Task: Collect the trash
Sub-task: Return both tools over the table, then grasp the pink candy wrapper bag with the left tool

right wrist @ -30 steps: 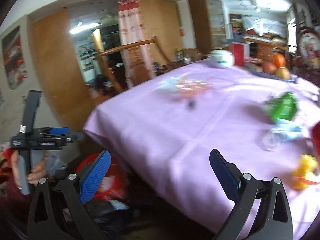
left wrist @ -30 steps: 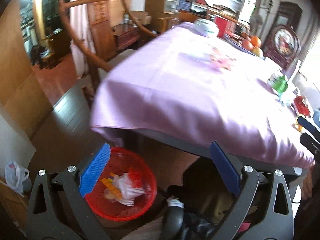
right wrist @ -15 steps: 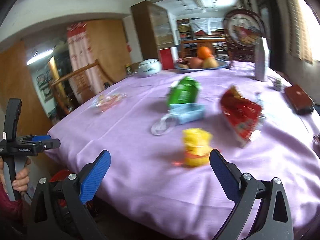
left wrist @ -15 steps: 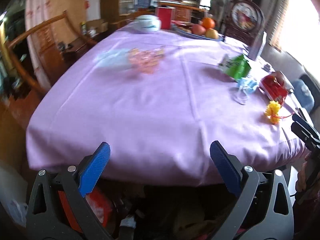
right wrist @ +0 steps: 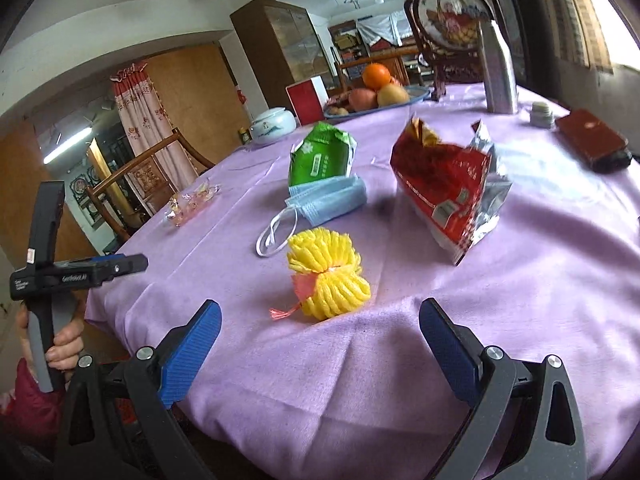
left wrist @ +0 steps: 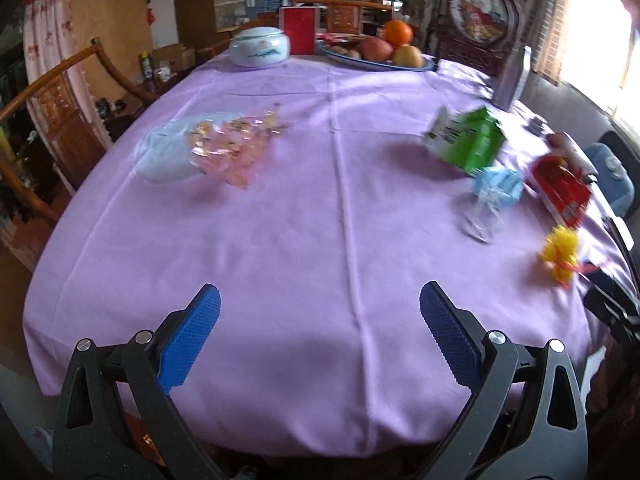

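Both tongs stand wide apart w/ nothing between them. Right gripper hovers at the near edge of the table w/ lilac cloth, its blue pads either side of the yellow foam fruit net, which lies just ahead on the cloth, red tie sticking out on its left. Behind that: blue face mask, white ear loop trailing toward the net, mask touching the green wrapper at its back. To the right, red snack bag, torn open, silver lining showing, apart from the mask. Left gripper is over the near middle of the cloth, bare fabric ahead; seen from the right cam it's held in a hand at the table's left edge. Mid-table left: clear candy wrappers in a loose heap, well apart from the rest of the trash. Far end: white lidded jar, red box, fruit plate w/ orange + apples, grey carton, dark red wallet on the right side. Wooden chair beside the table, left.
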Action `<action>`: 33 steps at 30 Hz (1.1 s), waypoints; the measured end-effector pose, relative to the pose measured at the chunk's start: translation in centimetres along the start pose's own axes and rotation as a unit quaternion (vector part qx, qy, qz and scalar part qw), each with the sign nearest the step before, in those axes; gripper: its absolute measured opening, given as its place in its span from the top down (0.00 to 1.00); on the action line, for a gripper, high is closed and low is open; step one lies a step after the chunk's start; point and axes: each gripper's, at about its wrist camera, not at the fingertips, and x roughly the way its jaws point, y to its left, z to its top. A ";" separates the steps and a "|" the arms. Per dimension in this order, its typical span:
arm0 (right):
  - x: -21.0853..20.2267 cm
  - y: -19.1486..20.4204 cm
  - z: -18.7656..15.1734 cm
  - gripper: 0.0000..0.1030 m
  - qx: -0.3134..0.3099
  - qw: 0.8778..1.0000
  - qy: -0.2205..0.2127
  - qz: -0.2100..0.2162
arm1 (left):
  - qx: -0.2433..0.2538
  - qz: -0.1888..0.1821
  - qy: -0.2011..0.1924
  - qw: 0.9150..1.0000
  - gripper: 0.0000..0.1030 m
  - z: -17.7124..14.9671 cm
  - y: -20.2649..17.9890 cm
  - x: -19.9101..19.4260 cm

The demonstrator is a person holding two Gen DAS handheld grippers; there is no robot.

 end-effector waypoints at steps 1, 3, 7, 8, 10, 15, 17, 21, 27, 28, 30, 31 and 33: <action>0.2 0.0 0.0 0.05 -0.003 1.000 0.000 -0.006 | -0.009 0.004 0.003 1.000 0.07 0.6 0.8 0.4; 0.5 0.2 0.0 0.05 -0.009 1.000 0.001 -0.013 | -0.026 0.009 0.006 1.000 0.07 1.6 2.2 0.9; 1.0 0.8 -0.3 0.04 -0.028 0.999 0.001 -0.040 | -0.064 0.008 0.011 0.998 0.07 4.9 5.1 2.5; 1.2 0.9 -0.3 0.04 -0.032 0.999 -0.001 -0.043 | -0.072 0.011 0.012 0.997 0.07 5.7 5.5 3.0; 1.3 1.0 -0.4 0.04 -0.034 0.998 -0.002 -0.047 | -0.077 0.014 0.014 0.997 0.07 7.4 5.7 4.3; 1.5 1.2 -0.5 0.04 -0.053 0.997 0.003 -0.054 | -0.044 0.053 0.046 0.997 0.06 10.3 4.5 8.7; 1.5 1.5 -0.8 0.04 -0.068 0.996 0.004 -0.064 | -0.042 0.071 0.070 0.994 0.06 10.8 4.4 10.7; 1.6 1.8 -0.9 0.04 -0.074 0.995 0.004 -0.069 | -0.075 0.068 0.091 0.991 0.07 10.8 5.9 12.7; 1.5 1.6 -0.8 0.04 -0.064 0.996 0.005 -0.064 | -0.141 -0.030 0.047 0.988 0.06 10.3 9.3 11.5; 1.6 1.6 -0.7 0.04 -0.064 0.996 0.006 -0.065 | -0.151 -0.040 0.042 0.987 0.06 10.3 9.8 11.4; 1.6 1.7 -0.7 0.04 -0.064 0.995 0.007 -0.070 | -0.163 -0.050 0.035 0.985 0.07 10.2 10.2 11.2; 1.7 1.8 -0.8 0.04 -0.065 0.995 0.008 -0.073 | -0.165 -0.045 0.032 0.985 0.07 10.2 10.3 11.1; 1.7 1.8 -0.7 0.04 -0.065 0.995 0.009 -0.075 | -0.164 -0.042 0.023 0.985 0.07 10.7 10.2 10.9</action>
